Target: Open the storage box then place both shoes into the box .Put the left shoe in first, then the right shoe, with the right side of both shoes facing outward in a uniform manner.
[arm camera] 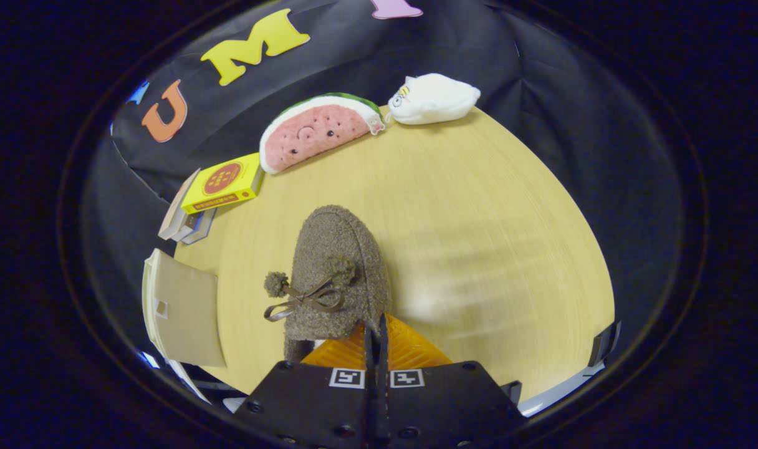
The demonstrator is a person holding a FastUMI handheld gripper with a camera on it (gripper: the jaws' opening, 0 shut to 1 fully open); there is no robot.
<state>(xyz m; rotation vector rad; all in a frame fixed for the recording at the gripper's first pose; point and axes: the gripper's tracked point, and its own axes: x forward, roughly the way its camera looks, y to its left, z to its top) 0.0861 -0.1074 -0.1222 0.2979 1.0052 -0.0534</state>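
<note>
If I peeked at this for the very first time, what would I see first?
Probably the fuzzy brown shoe with its little bow and pom-poms, held at its heel end by the closed claw, its toe pointing away over the round wooden table. Next you'd spot the watermelon plush with a face and the white plush beside it, both at the table's far edge by the black cloth wall.

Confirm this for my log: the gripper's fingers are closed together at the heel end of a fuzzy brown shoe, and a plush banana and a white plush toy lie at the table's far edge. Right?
One thing is wrong: the plush beside the white plush toy is a watermelon slice, not a banana. The gripper view shows it. The rest holds: the gripper has its fingers closed together at the heel end of the fuzzy brown shoe, and both plush toys lie at the table's far edge.
</note>
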